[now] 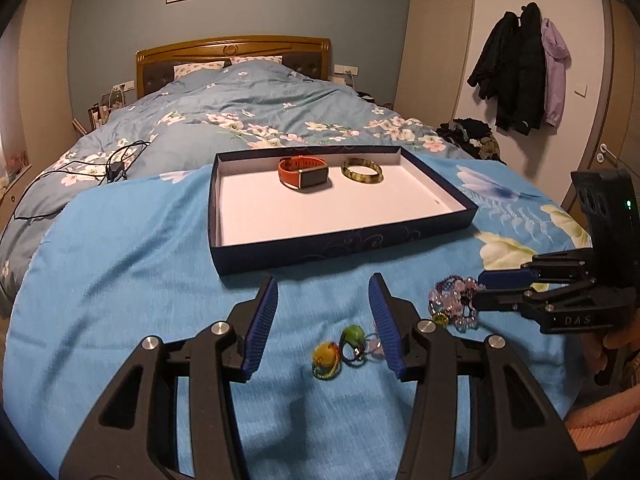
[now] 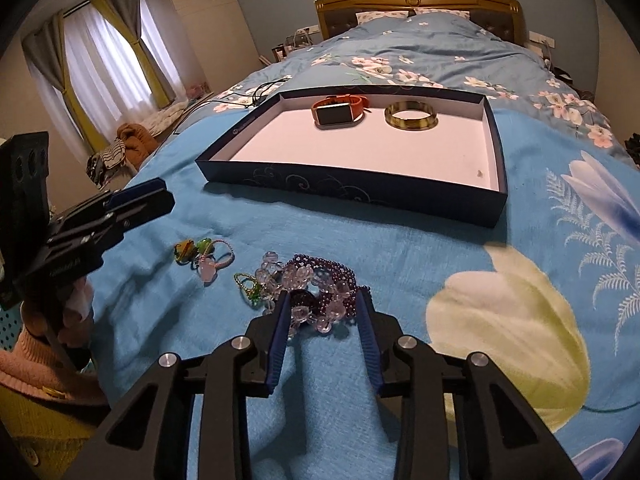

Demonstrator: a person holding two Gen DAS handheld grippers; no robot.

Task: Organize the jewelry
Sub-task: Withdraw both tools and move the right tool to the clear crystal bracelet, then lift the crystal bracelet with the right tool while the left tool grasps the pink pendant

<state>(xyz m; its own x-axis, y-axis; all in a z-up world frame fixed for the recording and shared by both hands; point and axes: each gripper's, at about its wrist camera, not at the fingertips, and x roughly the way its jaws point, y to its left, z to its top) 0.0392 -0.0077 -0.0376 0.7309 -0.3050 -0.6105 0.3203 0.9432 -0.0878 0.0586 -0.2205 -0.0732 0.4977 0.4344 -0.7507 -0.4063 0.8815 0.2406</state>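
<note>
Right wrist view: the right gripper (image 2: pixel 324 312) sits half open around the bead bracelets (image 2: pixel 316 288) on the blanket, ready to pinch. The left gripper (image 1: pixel 324 312) waits open over small rings (image 1: pixel 340 350). The box (image 2: pixel 496 168) holds a watch (image 2: pixel 338 112) and bangle (image 2: pixel 411 117).

Bare blue blanket (image 2: pixel 360 240) lies open before you; only the shallow dark-blue cardboard tray's (image 2: pixel 352 196) low wall stands ahead.

**Hidden, cropped and indistinct parts**

Left gripper (image 1: pixel 324 300): its blue pad covers part of the small rings (image 1: pixel 344 350), which are blurred. Right gripper (image 2: pixel 325 312): finger contact with the bead bracelets (image 2: pixel 320 284) indeterminate. Person's sleeve (image 2: pixel 24 364) cropped at lower left. Speck in tray (image 2: pixel 479 173) unidentifiable.
</note>
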